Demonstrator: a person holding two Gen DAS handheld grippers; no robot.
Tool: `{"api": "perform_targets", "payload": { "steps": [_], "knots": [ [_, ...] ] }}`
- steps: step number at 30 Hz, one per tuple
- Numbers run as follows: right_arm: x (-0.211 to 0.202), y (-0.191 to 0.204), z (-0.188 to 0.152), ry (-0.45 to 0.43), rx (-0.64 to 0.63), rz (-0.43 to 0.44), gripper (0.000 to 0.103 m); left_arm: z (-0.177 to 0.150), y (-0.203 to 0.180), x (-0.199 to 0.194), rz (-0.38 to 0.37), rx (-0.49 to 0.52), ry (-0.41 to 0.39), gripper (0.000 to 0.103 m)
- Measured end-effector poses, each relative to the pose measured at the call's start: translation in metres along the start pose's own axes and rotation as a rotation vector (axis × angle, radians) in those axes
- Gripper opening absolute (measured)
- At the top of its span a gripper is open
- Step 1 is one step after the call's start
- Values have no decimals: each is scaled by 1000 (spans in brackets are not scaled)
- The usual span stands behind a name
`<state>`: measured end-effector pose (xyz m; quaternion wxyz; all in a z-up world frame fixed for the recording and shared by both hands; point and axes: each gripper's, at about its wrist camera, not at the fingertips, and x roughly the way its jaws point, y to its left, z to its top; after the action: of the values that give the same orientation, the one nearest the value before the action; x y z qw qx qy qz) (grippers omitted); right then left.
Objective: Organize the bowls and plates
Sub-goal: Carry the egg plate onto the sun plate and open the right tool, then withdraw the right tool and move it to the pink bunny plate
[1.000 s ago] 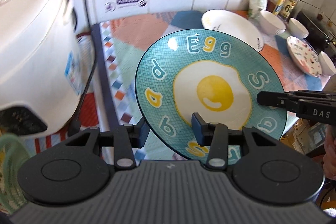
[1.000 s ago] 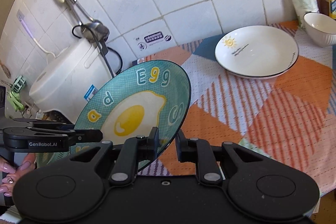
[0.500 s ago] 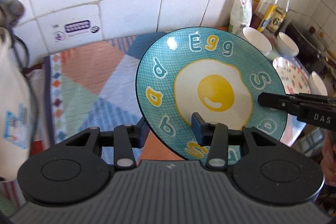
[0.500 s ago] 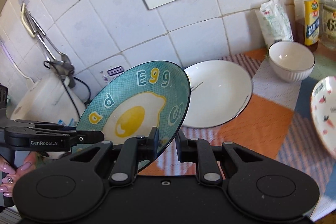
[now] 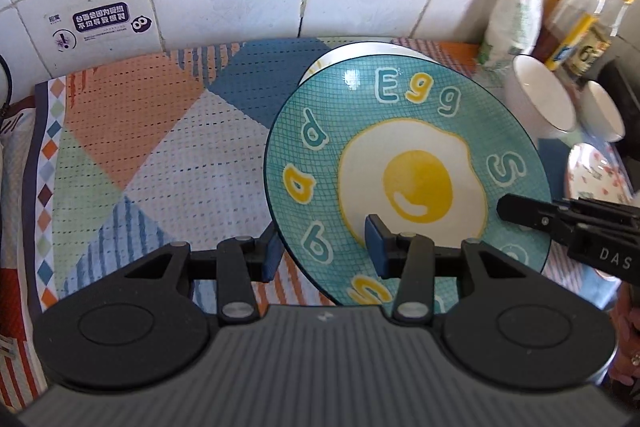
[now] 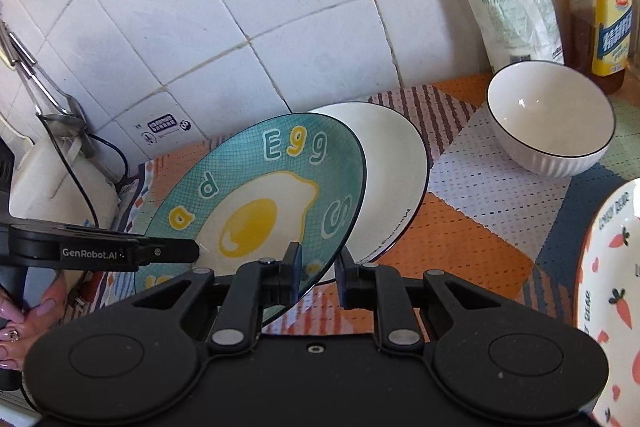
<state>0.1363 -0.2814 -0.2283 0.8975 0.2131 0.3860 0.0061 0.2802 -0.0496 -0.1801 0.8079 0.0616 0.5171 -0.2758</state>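
Teal glaze with a fried-egg print fills both views: the egg plate [image 5: 404, 163] is carried tilted in the air between two claws. The left claw [image 5: 320, 247] pinches its near rim, one pad under the edge and one on the printed face. The right claw [image 6: 316, 277] is pressed nearly together on the rim at the plate's other side.

The plate hangs just over the white plate [image 6: 392, 179], which lies on the patterned mat [image 5: 160, 147] near the back edge of the surface, against the tiled wall [image 6: 280, 27]. The step in hand looks like stacking plate on plate. I judge that the next move calls for levelling the egg plate, centring it over the white one, lowering it until it seats, then loosening both claws together so neither side drops first.

A white ribbed bowl [image 6: 552, 123] stands further toward the surface's right end, and a carrot-print plate [image 6: 608, 287] is cut off by the frame. In the left wrist view the white plate is almost wholly hidden, and the bottles [image 5: 580, 27] in the back corner are blurred. Whether the two plates already touch cannot be told.
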Motion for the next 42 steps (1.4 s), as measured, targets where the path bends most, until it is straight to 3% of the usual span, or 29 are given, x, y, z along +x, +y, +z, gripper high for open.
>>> {"api": "perform_targets", "payload": {
  "steps": [7, 13, 24, 28, 32, 38, 42],
  "knots": [
    [30, -22, 16, 50, -22, 33, 22, 17, -5, 25, 47, -34, 32, 41],
    [38, -22, 29, 101, -79, -11, 27, 33, -21, 38, 111, 5, 105, 41],
    [57, 25, 34, 195, -395, -319, 40, 41, -33, 51, 128, 1, 184, 41],
    [63, 27, 30, 173, -393, -368, 40, 42, -35, 54, 129, 0, 187, 41],
    [61, 24, 28, 141, -375, -371, 40, 38, -34, 52, 114, -14, 196, 33],
    [30, 15, 16, 54, -178, -349, 40, 27, -43, 22, 110, 48, 133, 33],
    [-8, 12, 3, -1, -41, -284, 40, 19, -50, -7, 102, 70, 100, 33]
  ]
}}
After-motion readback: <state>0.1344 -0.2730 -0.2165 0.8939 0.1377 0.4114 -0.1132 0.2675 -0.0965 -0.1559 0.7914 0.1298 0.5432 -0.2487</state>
